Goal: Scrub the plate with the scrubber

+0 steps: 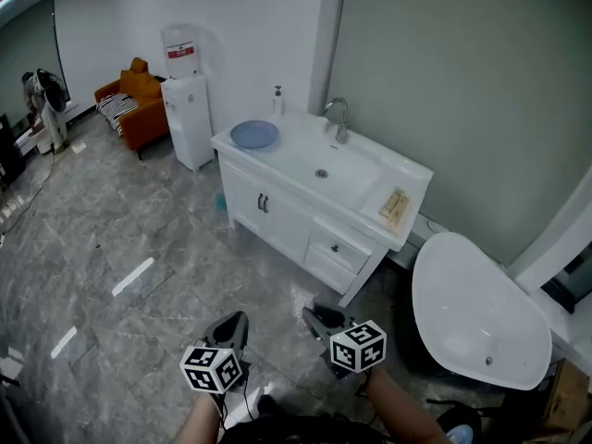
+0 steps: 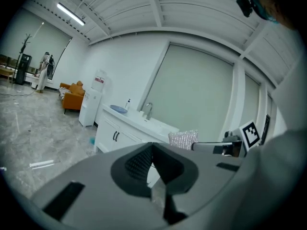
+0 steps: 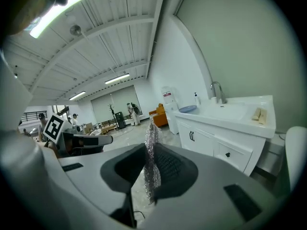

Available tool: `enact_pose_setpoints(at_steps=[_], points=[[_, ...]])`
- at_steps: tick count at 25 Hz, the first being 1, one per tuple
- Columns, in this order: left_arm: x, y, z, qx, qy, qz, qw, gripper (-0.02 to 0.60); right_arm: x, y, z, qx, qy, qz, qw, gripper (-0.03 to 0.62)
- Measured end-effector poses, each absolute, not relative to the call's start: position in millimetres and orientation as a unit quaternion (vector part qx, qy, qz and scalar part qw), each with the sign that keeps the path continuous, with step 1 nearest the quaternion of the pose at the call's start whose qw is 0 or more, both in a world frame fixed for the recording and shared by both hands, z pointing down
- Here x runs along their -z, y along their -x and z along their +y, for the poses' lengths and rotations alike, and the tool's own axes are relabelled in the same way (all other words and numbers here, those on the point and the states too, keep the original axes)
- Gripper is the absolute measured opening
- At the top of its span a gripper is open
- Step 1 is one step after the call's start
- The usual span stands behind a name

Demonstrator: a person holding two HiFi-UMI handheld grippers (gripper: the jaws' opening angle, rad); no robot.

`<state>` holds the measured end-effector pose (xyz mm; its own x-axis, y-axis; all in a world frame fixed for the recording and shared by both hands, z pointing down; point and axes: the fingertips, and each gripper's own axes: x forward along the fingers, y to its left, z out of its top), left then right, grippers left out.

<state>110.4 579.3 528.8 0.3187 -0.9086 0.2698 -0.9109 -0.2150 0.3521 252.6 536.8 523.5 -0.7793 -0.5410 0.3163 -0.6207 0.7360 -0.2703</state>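
The plate (image 1: 253, 134) lies flat at the left end of the white counter (image 1: 282, 163), at about 10 o'clock from the sink basin (image 1: 324, 169), with a soap bottle (image 1: 277, 100) just beside it at 1 o'clock. From where I stand it is at roughly 12 o'clock and well apart from both my tools, so no scrubbing has begun. The scrubber (image 3: 151, 162), a thin silvery mesh pad, stands on edge between the jaws of my right gripper (image 3: 151, 169), which pinch it tight. My left gripper (image 2: 152, 169) is closed on nothing, its pads together. I think the main risk is the plate itself. Nothing holds it, the counter looks smooth, and a sideways rub could push it towards the front edge or into the bottle. My left jaws would have to part first to steady the rim. The pad is also limp and gripped along a narrow strip, so hard pressure might fold it or drag it out.
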Motion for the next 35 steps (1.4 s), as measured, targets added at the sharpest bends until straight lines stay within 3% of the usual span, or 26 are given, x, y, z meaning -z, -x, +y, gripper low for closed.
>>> enact_pose_setpoints(at_steps=[20, 35], points=[[-557.7, -9.6, 558.3, -0.002, -0.767, -0.589, 0.256, 0.017, -565.8, -172.3, 505.8, -0.214, -0.316, -0.914, 0.141, 0.078], [-573.0, 28.0, 457.1, -0.003, -0.725, -0.629, 0.28, 0.017, -586.2, -122.8, 365.5, -0.224, -0.265, -0.925, 0.153, 0.078]])
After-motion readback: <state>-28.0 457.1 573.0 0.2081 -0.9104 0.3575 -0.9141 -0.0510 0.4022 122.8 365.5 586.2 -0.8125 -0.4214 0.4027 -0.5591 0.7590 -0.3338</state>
